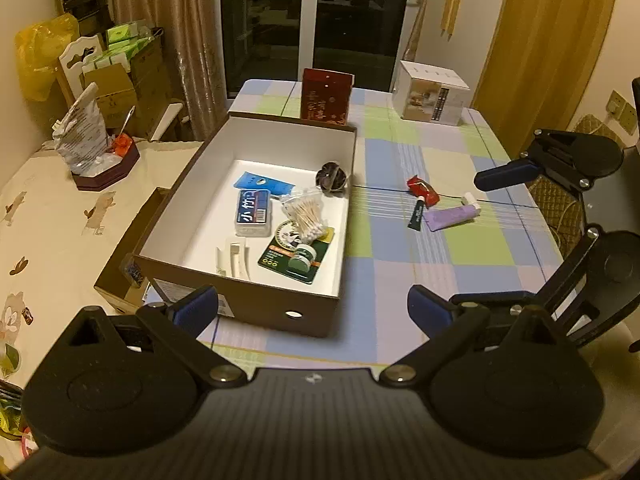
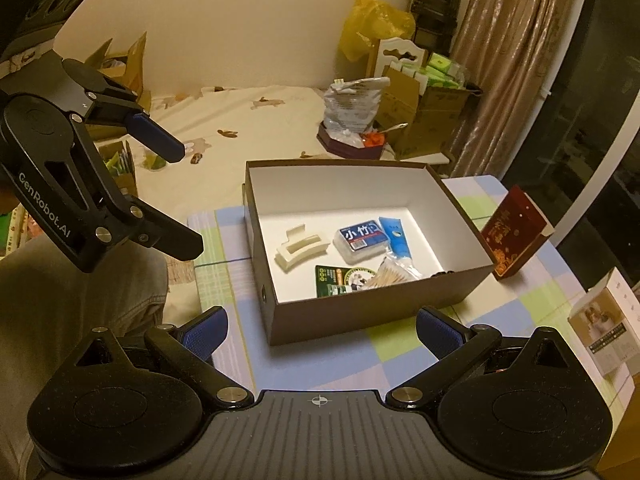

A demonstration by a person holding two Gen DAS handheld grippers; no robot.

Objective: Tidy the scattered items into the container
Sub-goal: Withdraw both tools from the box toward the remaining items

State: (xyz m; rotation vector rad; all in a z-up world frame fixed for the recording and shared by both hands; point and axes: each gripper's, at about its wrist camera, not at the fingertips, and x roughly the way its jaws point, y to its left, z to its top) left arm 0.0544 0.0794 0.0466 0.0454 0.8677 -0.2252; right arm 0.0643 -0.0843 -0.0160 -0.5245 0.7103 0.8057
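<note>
Both claws gape (empty) beside the box (image 1: 256, 304), apparently hovering.

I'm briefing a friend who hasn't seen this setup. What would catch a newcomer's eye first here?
The open brown box with its bright white inside, mid-table, already holding small toiletries like the cotton swabs. Next, three items left on the checked cloth to its right: a red packet, a dark tube and a purple tube. Both tongs hang open.

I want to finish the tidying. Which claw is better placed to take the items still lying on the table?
Right, probably. The right claw is open on the side where the purple tube and red packet lie; the left claw faces the box.
</note>
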